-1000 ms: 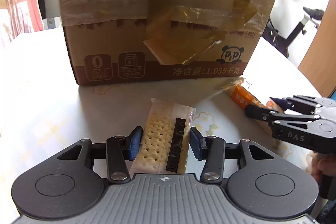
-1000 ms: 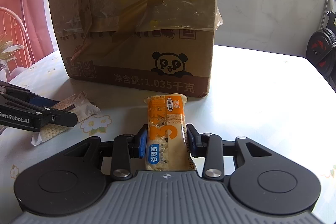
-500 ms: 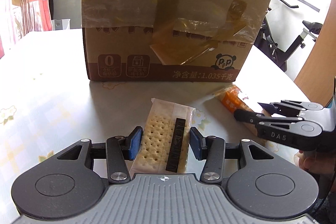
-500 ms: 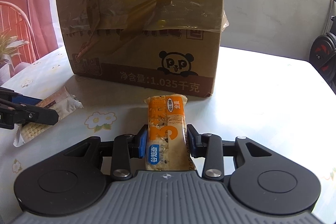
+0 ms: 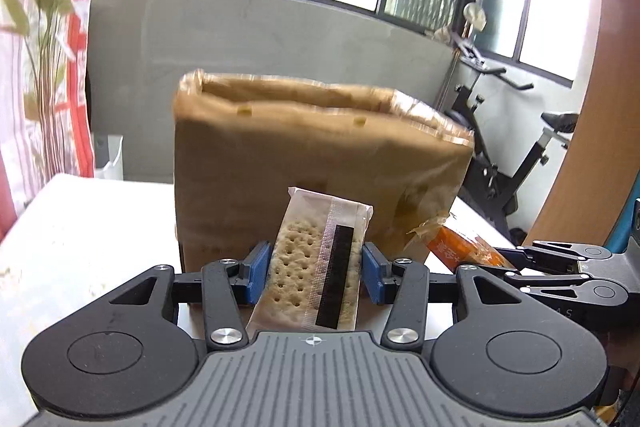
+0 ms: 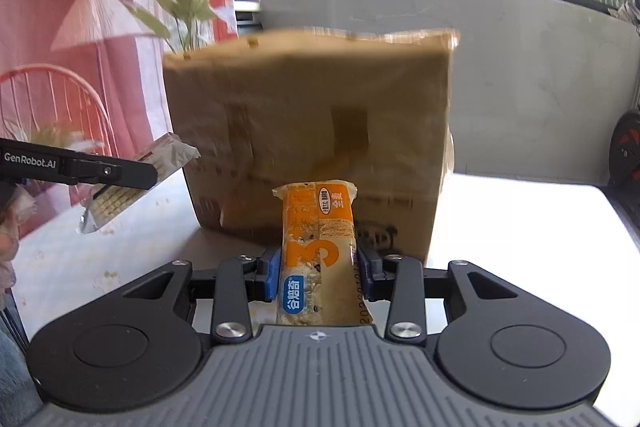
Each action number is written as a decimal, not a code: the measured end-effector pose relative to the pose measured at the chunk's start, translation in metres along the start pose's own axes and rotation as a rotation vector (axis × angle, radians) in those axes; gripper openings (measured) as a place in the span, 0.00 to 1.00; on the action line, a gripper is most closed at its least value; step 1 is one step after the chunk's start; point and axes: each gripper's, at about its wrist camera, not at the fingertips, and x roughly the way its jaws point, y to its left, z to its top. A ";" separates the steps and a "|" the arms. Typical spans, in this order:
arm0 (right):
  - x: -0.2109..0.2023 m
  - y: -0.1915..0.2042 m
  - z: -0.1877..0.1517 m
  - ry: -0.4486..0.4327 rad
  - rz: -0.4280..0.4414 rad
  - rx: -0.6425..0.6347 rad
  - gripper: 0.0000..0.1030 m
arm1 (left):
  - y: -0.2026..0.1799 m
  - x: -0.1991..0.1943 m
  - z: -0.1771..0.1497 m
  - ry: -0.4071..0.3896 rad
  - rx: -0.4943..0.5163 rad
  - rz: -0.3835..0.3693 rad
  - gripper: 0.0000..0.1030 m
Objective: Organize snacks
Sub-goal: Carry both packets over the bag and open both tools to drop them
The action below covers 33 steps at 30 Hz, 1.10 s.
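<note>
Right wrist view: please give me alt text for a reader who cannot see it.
The right gripper is shut on an orange snack bar, held above the white table in front of a brown cardboard box. At far left, the left gripper holds a cracker packet in the air.

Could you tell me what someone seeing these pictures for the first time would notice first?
Most striking is the big brown cardboard box standing on the white table, filling the middle of both views. In front of it, the left claw is clamped on a clear-wrapped cracker pack, and the right claw grips an orange snack bar, both raised toward the box.
</note>
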 end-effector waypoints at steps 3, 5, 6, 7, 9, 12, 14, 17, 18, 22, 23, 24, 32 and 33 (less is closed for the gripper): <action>-0.009 -0.002 0.039 -0.077 0.020 0.005 0.38 | -0.003 -0.005 0.033 -0.058 0.033 -0.016 0.49; -0.007 -0.006 0.067 -0.113 0.038 0.012 0.38 | -0.004 -0.002 0.052 -0.084 0.049 -0.012 0.49; -0.004 -0.007 0.079 -0.121 0.038 0.010 0.38 | -0.004 0.004 0.066 -0.095 0.053 -0.010 0.49; 0.003 -0.009 0.094 -0.126 0.032 0.006 0.38 | -0.004 0.008 0.074 -0.102 0.053 -0.010 0.49; 0.019 -0.011 0.116 -0.126 0.015 -0.012 0.38 | -0.005 0.021 0.094 -0.121 0.061 0.004 0.49; 0.050 -0.014 0.142 -0.106 -0.023 -0.030 0.38 | -0.005 0.050 0.116 -0.118 0.088 0.058 0.49; 0.074 -0.018 0.152 -0.081 -0.046 0.007 0.38 | -0.001 0.069 0.125 -0.104 0.068 0.087 0.49; 0.105 -0.019 0.158 -0.022 -0.081 0.018 0.38 | 0.006 0.093 0.132 -0.078 0.064 0.143 0.49; 0.113 -0.017 0.158 -0.002 -0.091 0.010 0.38 | 0.010 0.100 0.133 -0.061 0.063 0.161 0.49; 0.130 -0.019 0.153 0.063 -0.106 0.009 0.37 | 0.018 0.121 0.129 -0.019 0.061 0.184 0.49; 0.133 -0.019 0.152 0.073 -0.107 0.008 0.37 | 0.022 0.122 0.128 -0.012 0.056 0.186 0.49; 0.134 -0.019 0.151 0.083 -0.109 0.003 0.37 | 0.026 0.123 0.127 -0.005 0.049 0.185 0.49; 0.134 -0.020 0.148 0.128 -0.173 -0.023 0.40 | 0.038 0.123 0.127 0.003 0.047 0.156 0.62; 0.133 -0.019 0.148 0.123 -0.178 -0.026 0.42 | 0.041 0.122 0.128 -0.002 0.046 0.157 0.69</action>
